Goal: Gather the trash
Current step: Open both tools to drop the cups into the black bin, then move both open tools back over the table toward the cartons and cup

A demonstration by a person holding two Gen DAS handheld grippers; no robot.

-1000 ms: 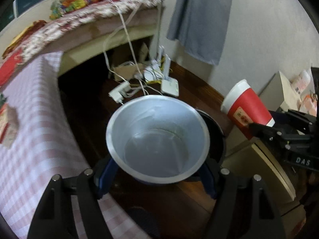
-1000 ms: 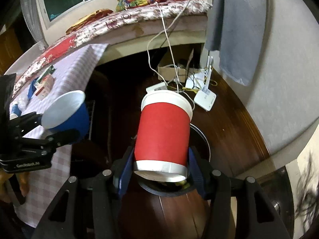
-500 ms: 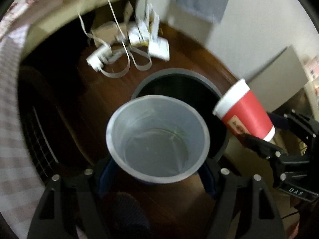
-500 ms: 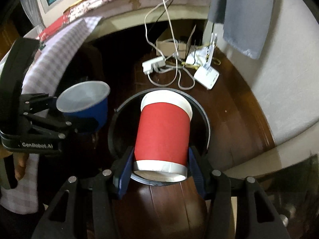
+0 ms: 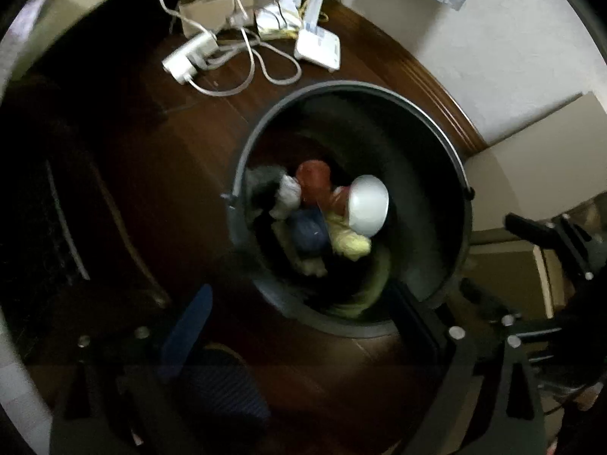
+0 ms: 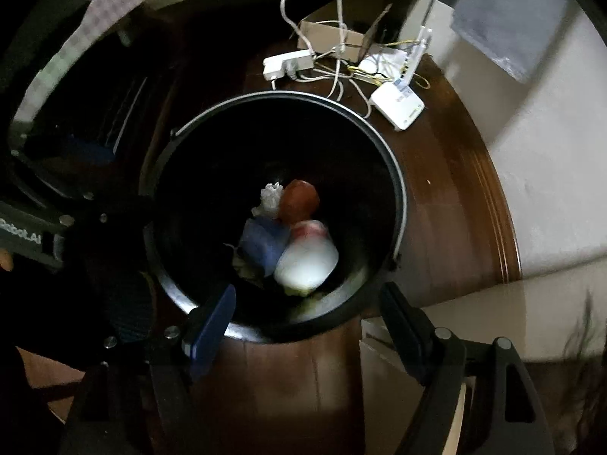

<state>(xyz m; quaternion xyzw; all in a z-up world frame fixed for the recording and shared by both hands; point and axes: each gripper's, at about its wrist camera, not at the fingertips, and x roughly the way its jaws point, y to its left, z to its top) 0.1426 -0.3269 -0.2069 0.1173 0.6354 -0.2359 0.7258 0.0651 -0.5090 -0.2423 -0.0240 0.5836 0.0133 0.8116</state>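
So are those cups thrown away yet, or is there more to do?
Both cups look binned: the red cup and blue cup lie inside the black bin with other rubbish. The left gripper and right gripper hover open and empty above it. Any trash left elsewhere isn't in view.

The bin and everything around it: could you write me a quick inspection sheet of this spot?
Surface: dark wooden floor, skirting along a pale wall.
Job's things: black bin standing open; inside lie a red cup, a blue cup, a white-bottomed cup and crumpled paper.
Clutter: cardboard box, white router.
Grippers: left gripper and right gripper both open, empty, above the bin.
Cables: white power strip with tangled white leads beside the bin.
Surroundings: grey cloth hanging on the wall, checked fabric at upper left.
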